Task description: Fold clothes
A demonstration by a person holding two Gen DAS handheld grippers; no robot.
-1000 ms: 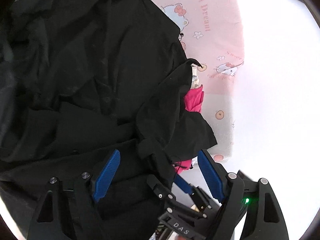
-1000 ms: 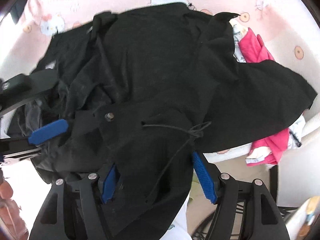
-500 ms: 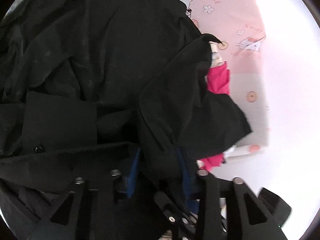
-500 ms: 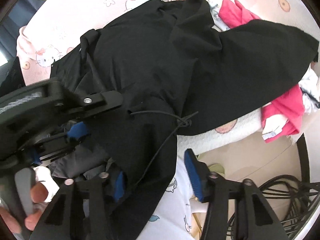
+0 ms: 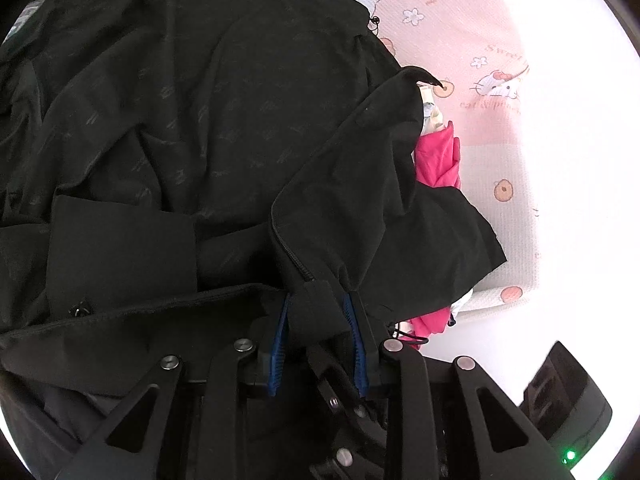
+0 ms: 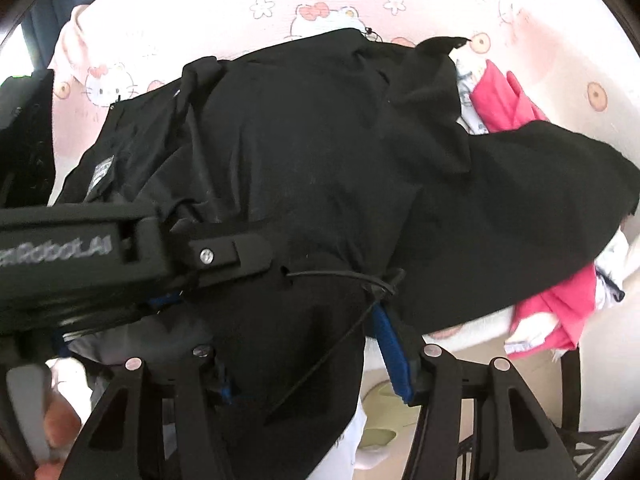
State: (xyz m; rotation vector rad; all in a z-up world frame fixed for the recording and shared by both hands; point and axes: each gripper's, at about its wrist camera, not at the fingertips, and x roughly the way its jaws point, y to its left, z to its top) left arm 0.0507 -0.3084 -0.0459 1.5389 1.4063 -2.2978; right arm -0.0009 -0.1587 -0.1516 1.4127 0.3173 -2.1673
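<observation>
The black jacket (image 5: pixel 224 128) lay crumpled across the pink bed (image 5: pixel 492 92), its bulk spreading up and to the left of both claws, with one dark flap reaching right over a pink garment (image 5: pixel 438 160) at the bed's edge. The left claw (image 5: pixel 318 336) had closed on a thick tab of the jacket's hem, right where the zipper (image 5: pixel 290 254) ended; the blue pads pressed the fabric from both sides. From that pinch the zipper ran up and left into the pile, so the jacket's long axis led away from the claw rather than across it.

The right claw (image 6: pixel 308 360) sat just beside the left one, which crossed its view from the left. Its jaws stood around a hanging fold of the same hem, near the drawcord (image 6: pixel 340 280). Its right pad was clear of the cloth and its left pad was buried in it, so it was probably not yet gripping, though the dark fabric made that hard to judge.

Both hands were thus on the near hem, close together. The coming move likely needed them spread apart along that edge, pulling the jacket flat toward the bed's middle before any fold.
</observation>
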